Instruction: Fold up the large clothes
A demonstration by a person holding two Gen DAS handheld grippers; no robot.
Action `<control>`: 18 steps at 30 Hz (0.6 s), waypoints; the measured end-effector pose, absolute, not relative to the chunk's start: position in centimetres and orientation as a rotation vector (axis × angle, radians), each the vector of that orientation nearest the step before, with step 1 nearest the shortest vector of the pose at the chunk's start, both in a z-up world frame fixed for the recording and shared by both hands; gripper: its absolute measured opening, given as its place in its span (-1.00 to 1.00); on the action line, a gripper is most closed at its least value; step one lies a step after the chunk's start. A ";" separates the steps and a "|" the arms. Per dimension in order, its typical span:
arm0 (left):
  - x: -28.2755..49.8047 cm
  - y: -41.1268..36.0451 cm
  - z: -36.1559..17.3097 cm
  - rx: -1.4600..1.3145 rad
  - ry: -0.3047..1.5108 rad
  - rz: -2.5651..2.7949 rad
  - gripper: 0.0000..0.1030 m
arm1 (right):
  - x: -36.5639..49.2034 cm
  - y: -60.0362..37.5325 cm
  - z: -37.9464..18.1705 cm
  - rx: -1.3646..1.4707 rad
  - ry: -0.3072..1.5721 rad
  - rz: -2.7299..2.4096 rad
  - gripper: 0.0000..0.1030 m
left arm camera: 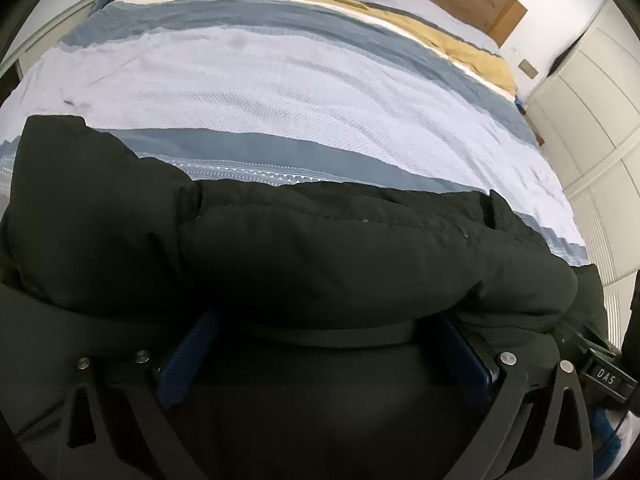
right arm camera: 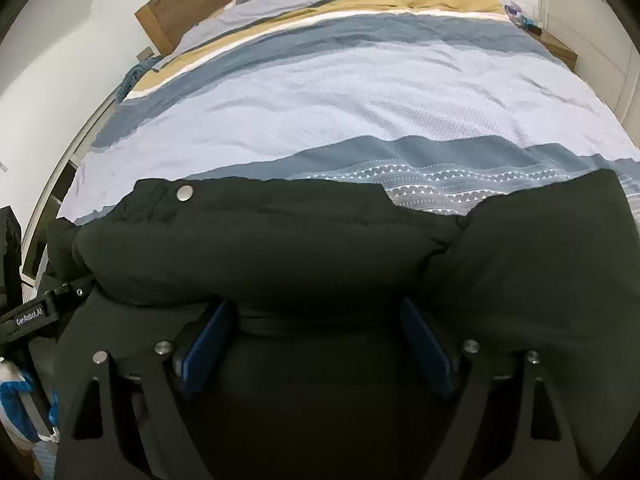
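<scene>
Left gripper (left arm camera: 332, 336): I see it wide, jacket (left arm camera: 320, 248) bulging between its fingers.
Right gripper (right arm camera: 320, 328): wide, same jacket between.
Bed (left arm camera: 280, 80): beyond.

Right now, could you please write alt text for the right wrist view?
A puffy black jacket lies bunched between the open right claw and its blue fingers. Beyond it stretches a striped duvet on a wooden-headboard bed.

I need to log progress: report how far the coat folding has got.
Done: the dark puffy padded coat lies on the striped blue, white and mustard bedspread, one thick roll already turned over across its width. In hand: the left gripper and right gripper both sit open, fingers straddling fabric below that roll. Left: the coat is still wide, so further folds remain.
</scene>
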State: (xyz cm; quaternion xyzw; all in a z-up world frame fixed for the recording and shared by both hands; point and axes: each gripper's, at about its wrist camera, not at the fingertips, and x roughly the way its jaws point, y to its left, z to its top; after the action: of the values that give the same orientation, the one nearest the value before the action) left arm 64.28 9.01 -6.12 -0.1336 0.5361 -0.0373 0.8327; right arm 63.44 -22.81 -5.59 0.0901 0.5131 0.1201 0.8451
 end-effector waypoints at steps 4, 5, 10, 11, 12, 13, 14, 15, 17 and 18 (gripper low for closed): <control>65.6 9.9 -5.6 -0.267 1.145 -0.069 0.99 | 65.1 -23.6 -5.4 0.195 1.097 0.258 0.67; 65.9 10.5 -5.6 -0.265 1.146 -0.057 0.99 | 65.5 -24.2 -5.4 0.198 1.098 0.248 0.67; 66.9 12.9 -6.1 -0.259 1.180 -0.005 0.99 | 66.5 -28.6 -6.0 0.211 1.120 0.138 0.66; 66.9 13.3 -5.9 -0.254 1.179 0.010 0.99 | 66.6 -29.5 -6.1 0.211 1.127 0.107 0.66; 66.7 13.5 -5.7 -0.250 1.175 0.025 0.99 | 66.4 -30.2 -6.0 0.202 1.131 0.080 0.66; 66.6 13.7 -5.3 -0.251 1.165 0.040 0.99 | 66.2 -30.8 -5.7 0.188 1.130 0.056 0.66; 66.2 14.2 -4.9 -0.256 1.152 0.051 0.99 | 66.0 -31.4 -5.3 0.175 1.123 0.034 0.66; 65.6 14.8 -4.3 -0.265 1.139 0.062 0.98 | 65.5 -31.9 -4.8 0.171 1.108 0.022 0.66; 64.5 15.8 -3.1 -0.284 1.115 0.077 0.95 | 64.4 -32.8 -3.6 0.183 1.076 0.015 0.66; 63.7 16.3 -2.4 -0.288 1.102 0.078 0.96 | 63.6 -33.1 -2.9 0.194 1.058 0.019 0.66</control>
State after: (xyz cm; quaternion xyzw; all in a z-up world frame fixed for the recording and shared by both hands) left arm 63.68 16.29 -2.43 -0.1362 0.5214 0.0369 0.8416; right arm 63.64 -33.10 -2.87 0.0922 0.5041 0.0092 0.8587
